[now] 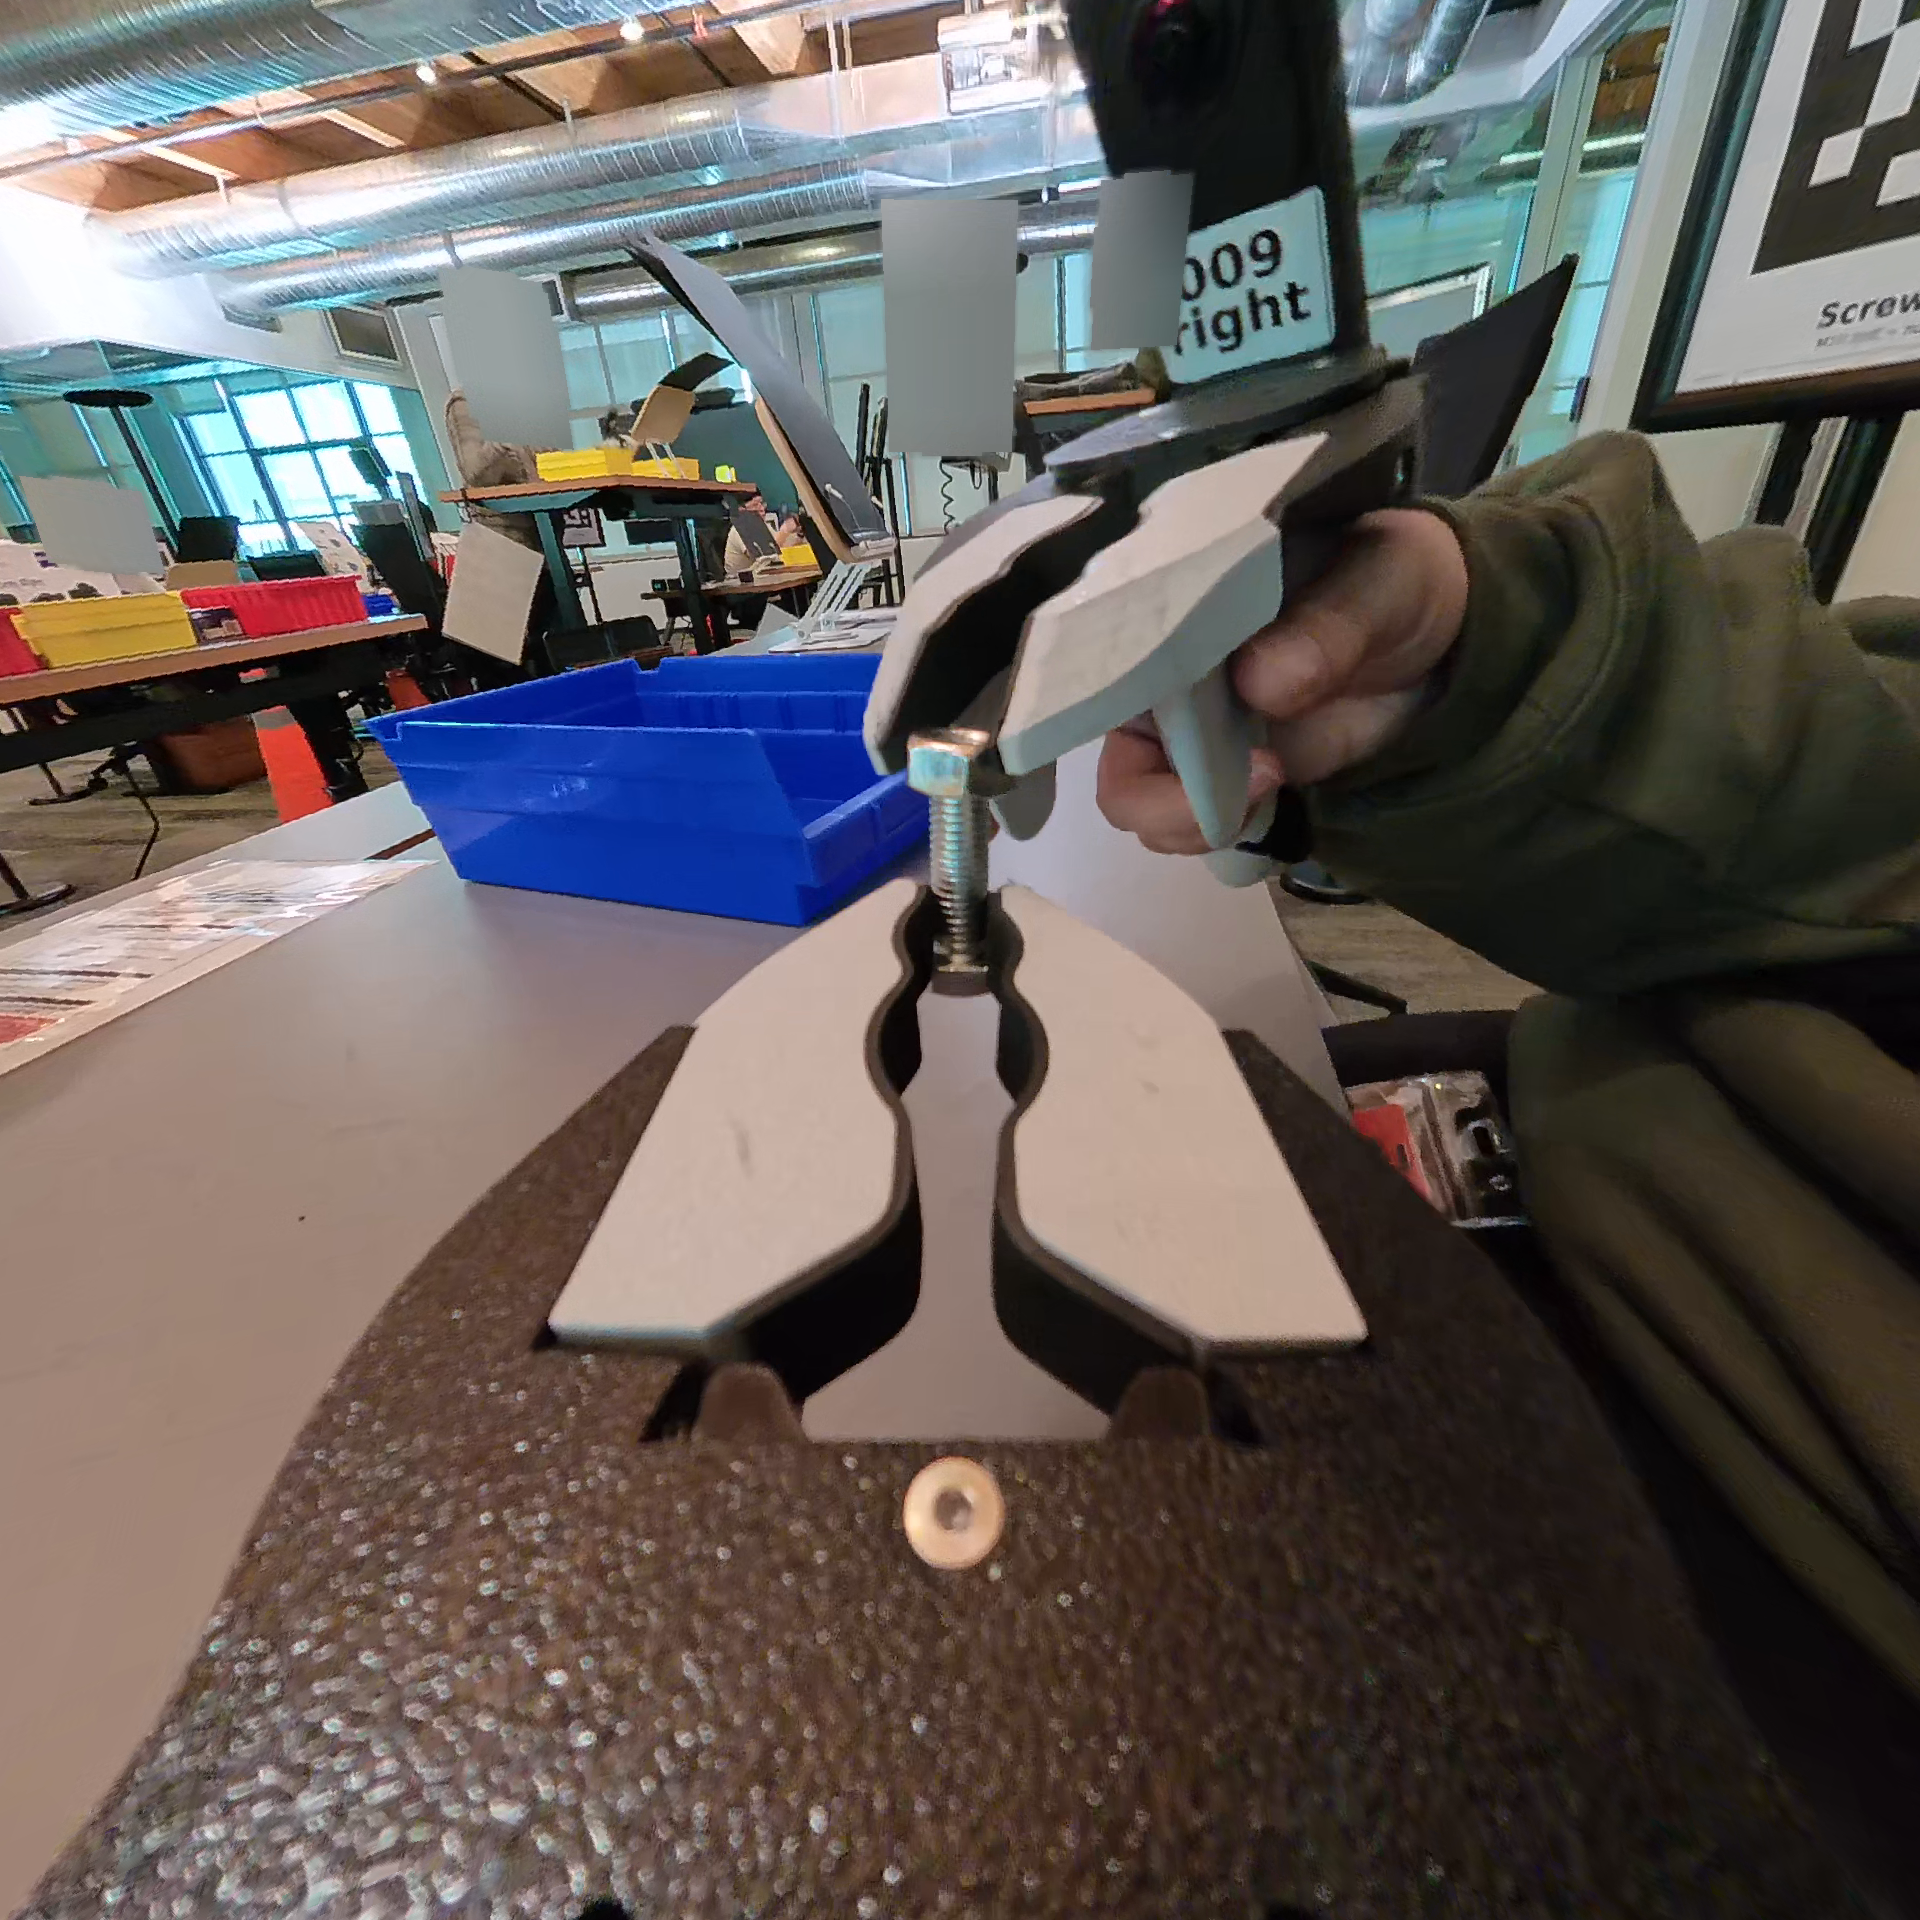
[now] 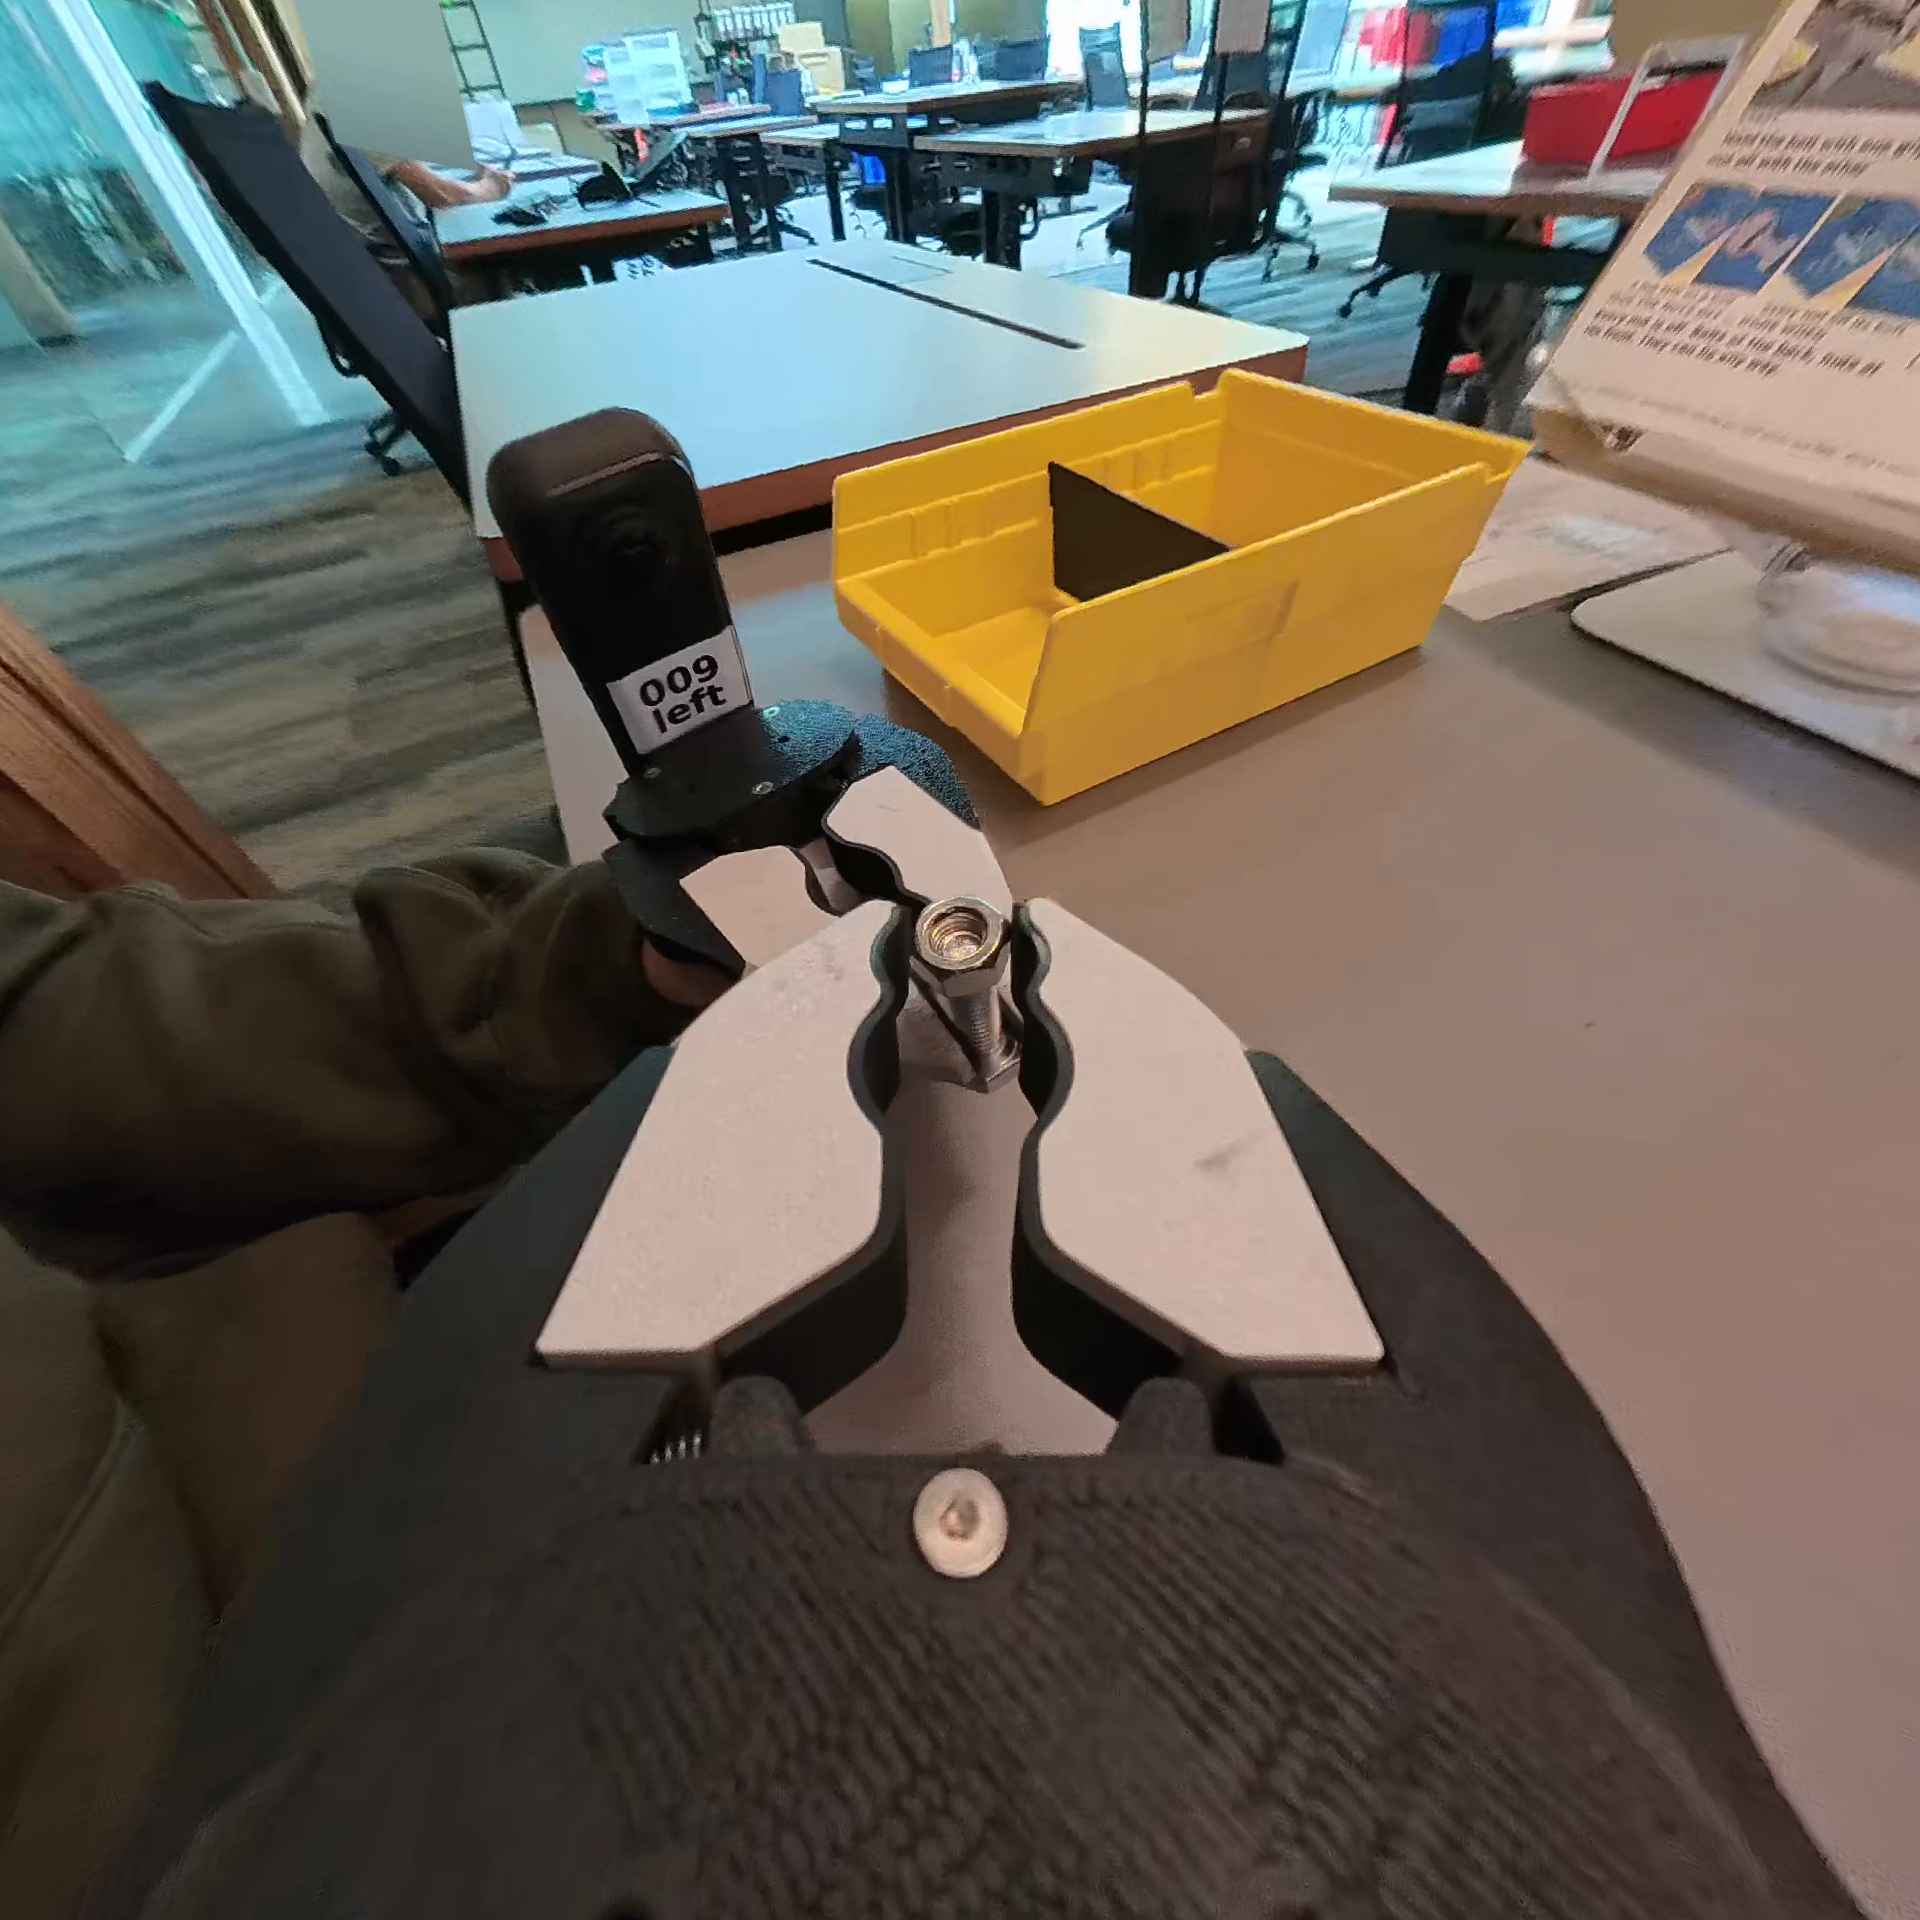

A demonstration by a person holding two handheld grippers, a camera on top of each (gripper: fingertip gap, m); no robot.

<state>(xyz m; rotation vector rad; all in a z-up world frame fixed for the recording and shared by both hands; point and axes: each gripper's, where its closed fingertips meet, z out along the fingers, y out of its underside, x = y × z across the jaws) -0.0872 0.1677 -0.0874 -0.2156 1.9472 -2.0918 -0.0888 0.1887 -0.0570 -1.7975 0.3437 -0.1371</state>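
Note:
A silver bolt (image 1: 956, 852) stands upright above the grey table (image 1: 416, 1039). My left gripper (image 1: 961, 925) is shut on its lower end. A hex nut (image 1: 948, 758) sits on the bolt's top. My right gripper (image 1: 940, 753) comes down from above, shut on that nut. In the right wrist view the nut (image 2: 958, 940) sits between the right gripper's (image 2: 958, 920) tips, with the bolt shaft (image 2: 977, 1023) running below. The left gripper (image 2: 909, 894) reaches in from the left, its tips partly hidden under the right finger. Hands in green sleeves (image 1: 1558, 727) hold both grippers.
A blue bin (image 1: 644, 790) stands on the table behind the bolt. A yellow bin (image 2: 1174, 613) with a black divider stands to the right front. An instruction sheet on a stand (image 2: 1766, 260) is at the far right. A printed sheet (image 1: 156, 935) lies at the left.

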